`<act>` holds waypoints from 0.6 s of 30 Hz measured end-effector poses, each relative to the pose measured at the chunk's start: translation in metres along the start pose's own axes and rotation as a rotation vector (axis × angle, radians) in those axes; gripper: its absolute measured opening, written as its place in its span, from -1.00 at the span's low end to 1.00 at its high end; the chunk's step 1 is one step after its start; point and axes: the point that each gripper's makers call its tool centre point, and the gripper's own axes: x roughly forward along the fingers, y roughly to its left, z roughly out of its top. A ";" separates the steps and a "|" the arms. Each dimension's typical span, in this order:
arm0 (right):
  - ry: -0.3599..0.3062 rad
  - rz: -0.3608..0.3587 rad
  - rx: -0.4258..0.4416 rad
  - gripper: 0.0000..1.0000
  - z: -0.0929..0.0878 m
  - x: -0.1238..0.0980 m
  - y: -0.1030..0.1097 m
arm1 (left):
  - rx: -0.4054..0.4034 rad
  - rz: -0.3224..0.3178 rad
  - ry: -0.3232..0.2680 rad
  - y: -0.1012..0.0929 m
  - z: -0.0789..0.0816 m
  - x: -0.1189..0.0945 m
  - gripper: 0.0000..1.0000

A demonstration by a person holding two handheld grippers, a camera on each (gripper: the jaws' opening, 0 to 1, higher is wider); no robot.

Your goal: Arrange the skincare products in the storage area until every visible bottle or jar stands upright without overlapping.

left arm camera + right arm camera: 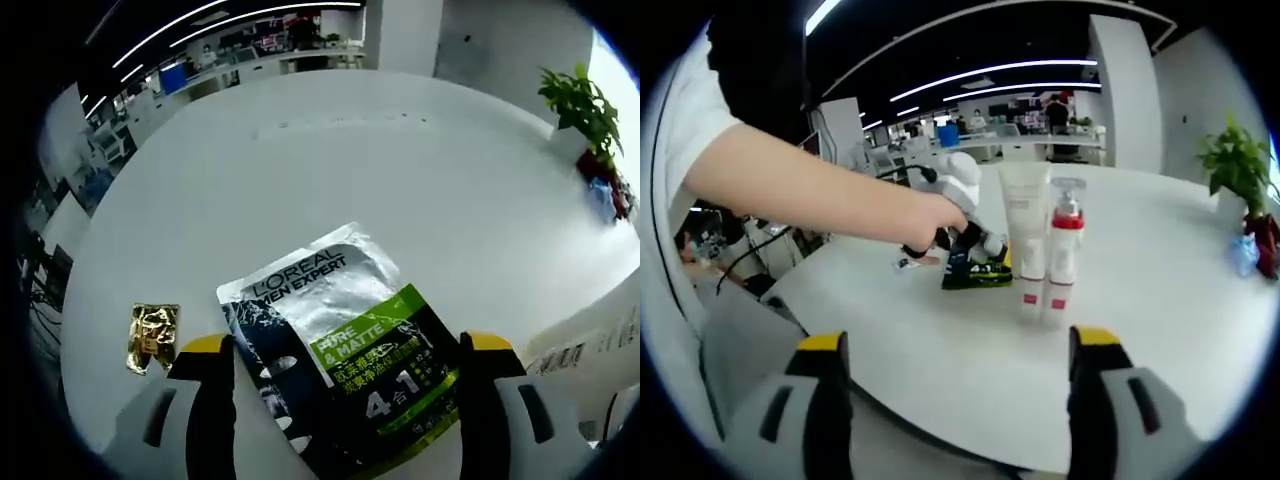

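Observation:
A silver, black and green L'Oreal Men Expert sachet [340,340] lies flat on the white table [400,170], between the wide-apart jaws of my left gripper [345,345], which is open and not pinching it. A small gold foil packet [152,335] lies just to its left. In the right gripper view, a white tube [1025,235] and a clear pump bottle with a red collar [1062,250] stand upright side by side and appear to touch. To their left, a person's hand holds the left gripper [975,248] over the sachet [975,272]. My right gripper [958,340] hangs open near the table's edge, holding nothing.
A potted plant [1240,160] stands at the table's far right, with a blue thing [1243,252] beside it. A white box [590,340] sits at the right edge of the left gripper view. The person's arm [810,190] reaches in from the left. Office desks lie beyond.

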 end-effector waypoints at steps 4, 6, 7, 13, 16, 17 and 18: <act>-0.008 -0.005 0.013 0.82 0.001 -0.001 -0.002 | 0.050 -0.035 0.012 0.003 -0.001 0.001 0.84; -0.011 -0.005 0.016 0.82 0.002 -0.001 -0.002 | 0.083 -0.053 0.036 0.004 -0.004 -0.002 0.80; -0.012 -0.005 0.016 0.82 0.002 -0.001 -0.002 | 0.137 -0.047 0.032 0.007 -0.002 -0.005 0.78; -0.013 -0.005 0.014 0.82 0.002 -0.001 -0.001 | 0.154 -0.047 0.015 0.011 -0.005 -0.014 0.76; -0.013 -0.005 0.014 0.81 0.002 -0.001 -0.001 | 0.079 -0.057 0.048 0.012 -0.016 -0.012 0.76; -0.014 -0.005 0.015 0.81 0.002 -0.001 -0.001 | 0.070 -0.059 0.028 0.012 -0.013 -0.011 0.76; -0.014 -0.006 0.015 0.81 0.002 -0.001 -0.002 | 0.087 -0.057 0.022 0.012 -0.013 -0.012 0.77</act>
